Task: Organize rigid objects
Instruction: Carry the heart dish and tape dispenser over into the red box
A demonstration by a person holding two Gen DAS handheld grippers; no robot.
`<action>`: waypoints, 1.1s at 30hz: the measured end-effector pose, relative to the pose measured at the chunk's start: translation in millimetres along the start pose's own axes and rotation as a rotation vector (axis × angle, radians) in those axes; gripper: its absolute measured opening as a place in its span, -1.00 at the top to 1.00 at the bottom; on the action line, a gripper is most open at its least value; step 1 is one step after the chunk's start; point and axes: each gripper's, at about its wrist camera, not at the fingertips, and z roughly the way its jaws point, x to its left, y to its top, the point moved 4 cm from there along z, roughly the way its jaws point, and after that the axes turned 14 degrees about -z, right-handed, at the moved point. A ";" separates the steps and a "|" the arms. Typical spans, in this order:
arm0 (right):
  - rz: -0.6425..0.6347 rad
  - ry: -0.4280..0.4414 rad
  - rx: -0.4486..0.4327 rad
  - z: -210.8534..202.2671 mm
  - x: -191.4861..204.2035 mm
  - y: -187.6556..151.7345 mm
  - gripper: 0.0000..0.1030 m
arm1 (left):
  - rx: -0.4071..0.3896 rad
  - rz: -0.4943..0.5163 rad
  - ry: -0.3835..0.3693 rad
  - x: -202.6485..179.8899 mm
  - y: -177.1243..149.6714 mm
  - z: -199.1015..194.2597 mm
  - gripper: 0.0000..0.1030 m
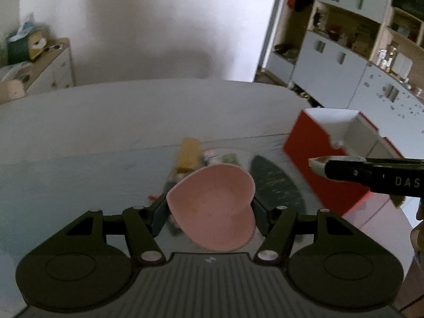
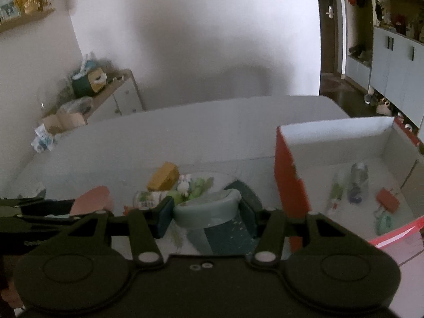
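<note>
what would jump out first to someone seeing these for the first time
A pink heart-shaped dish is clamped in the left gripper, filling the left wrist view's centre. The right gripper holds a pale blue-green curved dish the same way. To the right stands a big open red-and-white box with small items already inside.

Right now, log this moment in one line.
left tongs: pink heart dish | right tongs: pale blue dish | red box: open
</note>
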 end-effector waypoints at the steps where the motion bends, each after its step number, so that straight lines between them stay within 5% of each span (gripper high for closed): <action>1: 0.007 0.000 -0.008 -3.8 -4.3 1.1 -0.04 | -0.001 0.008 -0.009 -6.0 1.3 -1.3 -0.26; 16: 0.036 -0.015 -0.062 -36.4 -83.0 -6.4 -0.04 | -0.020 0.102 -0.070 -108.0 6.1 5.9 -0.26; 33: 0.056 -0.039 -0.043 -34.1 -197.1 -30.9 -0.04 | 0.026 0.172 -0.038 -222.0 4.2 72.9 -0.26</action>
